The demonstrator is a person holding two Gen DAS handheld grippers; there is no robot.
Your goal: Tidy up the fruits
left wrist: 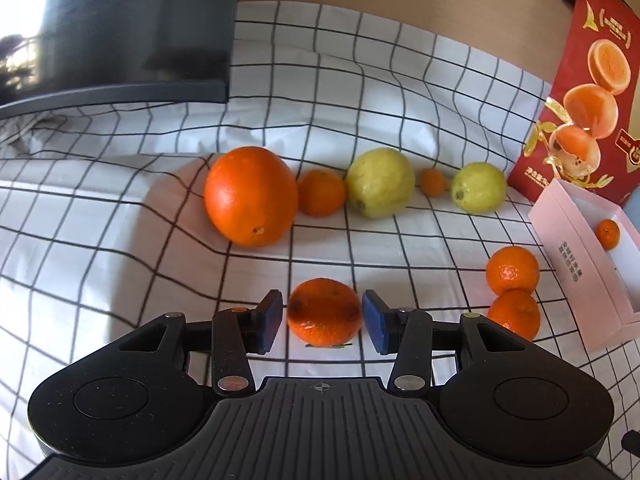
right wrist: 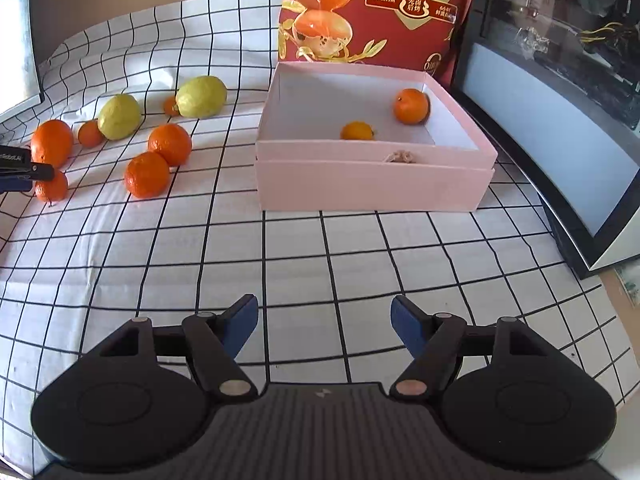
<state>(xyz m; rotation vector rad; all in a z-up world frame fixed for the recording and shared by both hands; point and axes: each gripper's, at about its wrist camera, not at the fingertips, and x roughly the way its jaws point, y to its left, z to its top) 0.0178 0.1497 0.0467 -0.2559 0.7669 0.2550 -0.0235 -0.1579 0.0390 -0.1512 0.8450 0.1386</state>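
Note:
My left gripper is open around a mandarin on the checked cloth; small gaps show between its pads and the fruit. Behind lie a big orange, a small mandarin, two lemons and a tiny orange fruit. Two mandarins sit at right beside the pink box. My right gripper is open and empty over the cloth, in front of the pink box, which holds a mandarin and a smaller orange fruit.
A red printed bag stands behind the box. A dark monitor stands at the back left, and a framed screen lies right of the box. The checked cloth is wrinkled around the fruits.

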